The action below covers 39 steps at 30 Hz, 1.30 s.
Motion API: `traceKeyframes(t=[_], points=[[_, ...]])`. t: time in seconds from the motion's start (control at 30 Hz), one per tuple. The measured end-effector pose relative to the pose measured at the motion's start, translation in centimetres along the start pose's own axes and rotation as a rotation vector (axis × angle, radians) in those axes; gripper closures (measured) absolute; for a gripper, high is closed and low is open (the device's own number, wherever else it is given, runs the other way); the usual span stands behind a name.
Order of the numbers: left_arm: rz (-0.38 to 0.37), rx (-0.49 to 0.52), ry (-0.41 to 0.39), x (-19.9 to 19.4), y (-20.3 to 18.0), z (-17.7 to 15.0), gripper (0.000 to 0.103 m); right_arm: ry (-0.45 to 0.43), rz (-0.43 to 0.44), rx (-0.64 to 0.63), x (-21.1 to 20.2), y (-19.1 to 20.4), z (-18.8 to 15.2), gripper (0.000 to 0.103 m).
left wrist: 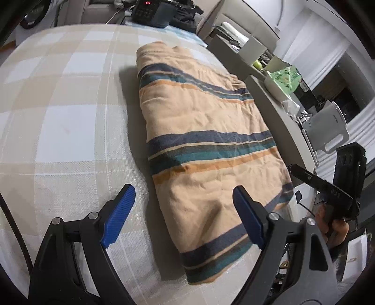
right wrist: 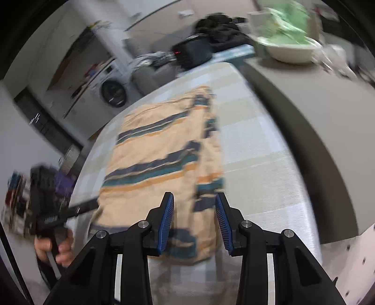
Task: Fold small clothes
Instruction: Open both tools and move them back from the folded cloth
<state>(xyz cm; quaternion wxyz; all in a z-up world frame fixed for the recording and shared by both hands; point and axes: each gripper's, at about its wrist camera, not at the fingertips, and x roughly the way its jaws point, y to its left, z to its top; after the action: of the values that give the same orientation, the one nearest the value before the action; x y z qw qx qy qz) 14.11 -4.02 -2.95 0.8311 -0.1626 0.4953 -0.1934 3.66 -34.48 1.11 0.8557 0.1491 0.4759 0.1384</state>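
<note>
checked tablecloth (left wrist: 58, 112), grey counter (right wrist: 304, 98), washing machine (right wrist: 112, 90)

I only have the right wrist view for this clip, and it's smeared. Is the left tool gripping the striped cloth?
Observer: No. The left wrist view shows the left tool open wide, its blue pads empty above the near end of the striped cloth.
Operator: Is the cloth folded at this point?
Observer: It lies as a long layered rectangle on the checked table cover, with a thick doubled edge along its left side.
Operator: What is the dark box beyond it?
Observer: A black device showing red lit digits, at the far end of the table.
</note>
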Motion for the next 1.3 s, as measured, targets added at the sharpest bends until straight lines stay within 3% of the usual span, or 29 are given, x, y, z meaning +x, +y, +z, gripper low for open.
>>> traceKeyframes(t=[0.13,0.3,0.4,0.5,0.57,0.63,0.77,0.83,0.93,1.17,1.3], points=[[0.01,0.049,-0.011,-1.7,-0.8,-0.7,0.02,0.021,0.03,-0.075,-0.9,2.1,-1.5,0.065],[0.01,0.203,0.001,-3.4,-3.8,-2.0,0.02,0.058,0.065,-0.088,-0.8,2.8,-3.5,0.065],[0.0,0.312,0.054,-2.9,-5.7,-3.4,0.02,0.05,0.128,-0.069,-0.4,3.1,-4.3,0.065],[0.06,0.38,0.068,-1.4,-6.4,-4.4,0.02,0.054,0.115,-0.066,0.6,3.1,-4.4,0.065],[0.093,0.344,0.075,-0.8,-5.4,-4.4,0.02,0.078,0.068,-0.042,1.1,2.6,-4.6,0.067],[0.052,0.256,0.069,-1.0,-3.6,-4.0,0.02,0.069,0.091,-0.043,0.4,2.8,-5.0,0.066],[0.074,0.177,0.046,-1.1,-1.1,-3.1,0.02,0.11,0.246,-0.047,0.8,4.3,-6.4,0.067],[0.055,0.155,0.058,-1.0,-0.7,-3.2,0.02,0.123,0.258,-0.029,1.9,4.8,-6.7,0.067],[0.057,0.184,0.068,-0.8,-1.3,-3.5,0.02,0.144,0.309,0.068,3.6,4.0,-6.8,0.067],[0.001,0.231,0.06,-2.8,-2.9,-4.1,0.02,0.085,0.406,0.28,4.2,0.9,-6.9,0.066],[-0.017,0.214,0.033,-3.8,-3.0,-3.6,0.02,0.029,0.395,0.353,3.6,-0.7,-7.0,0.064]])
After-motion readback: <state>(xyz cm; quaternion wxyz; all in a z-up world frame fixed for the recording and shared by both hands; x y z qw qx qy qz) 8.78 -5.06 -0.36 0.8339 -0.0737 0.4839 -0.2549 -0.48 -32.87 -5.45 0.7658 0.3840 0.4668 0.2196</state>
